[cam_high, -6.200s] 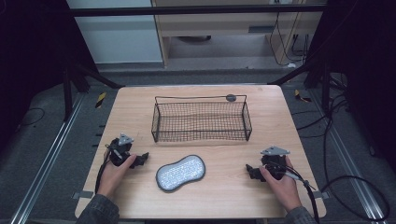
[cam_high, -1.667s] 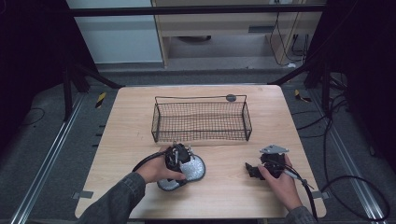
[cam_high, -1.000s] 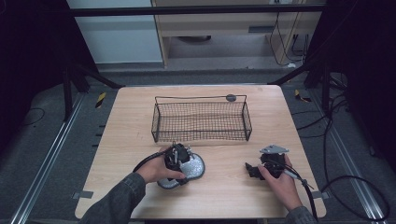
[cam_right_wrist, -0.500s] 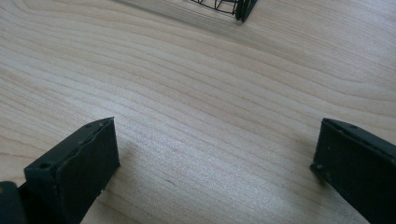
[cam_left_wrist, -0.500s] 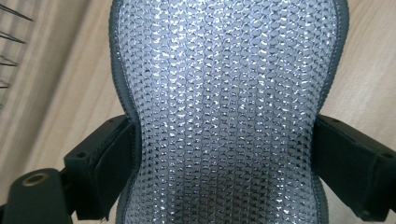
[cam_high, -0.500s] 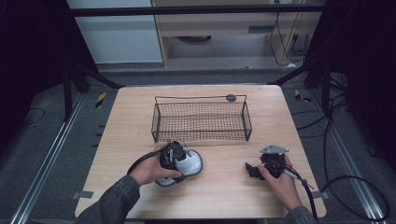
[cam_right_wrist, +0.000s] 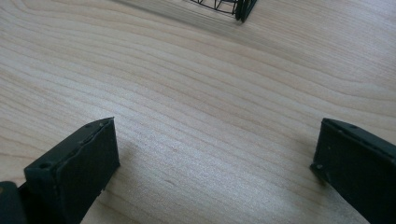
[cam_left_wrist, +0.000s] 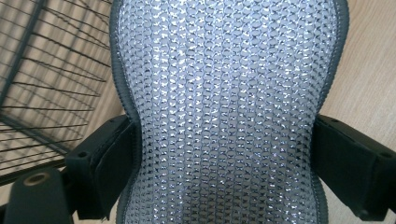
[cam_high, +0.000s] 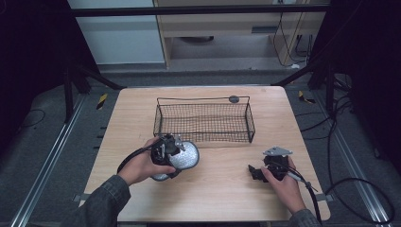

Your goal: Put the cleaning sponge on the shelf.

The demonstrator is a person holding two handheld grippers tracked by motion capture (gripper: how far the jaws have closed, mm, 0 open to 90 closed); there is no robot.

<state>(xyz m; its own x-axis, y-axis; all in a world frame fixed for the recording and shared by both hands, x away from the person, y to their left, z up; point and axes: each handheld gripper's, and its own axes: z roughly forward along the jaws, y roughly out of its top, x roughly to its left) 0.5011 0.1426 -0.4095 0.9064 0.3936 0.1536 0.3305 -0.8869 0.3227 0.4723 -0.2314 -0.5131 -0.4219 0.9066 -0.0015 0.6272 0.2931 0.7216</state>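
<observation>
While the light wood table (cam_high: 142,109) takes up most of the high view, what's around it is pretty dim: dark floor, black frame bars, cables trailing off on the right and a pale cabinet at the back. On the tabletop there's a black wire mesh basket (cam_high: 203,120) sitting toward the far side, with a small dark round thing (cam_high: 233,99) just behind its back rim. The left gripper (cam_high: 165,150) is clamped on a silver sparkly mesh pad (cam_high: 184,156) with a grey edge, jaws pressing its narrow waist from both sides, held just in front of the basket's near-left corner. Can't tell if the pad's low end touches the wood. The right gripper (cam_high: 257,172) rests near the front right, jaws wide apart over bare wood grain, well apart from the pad
</observation>
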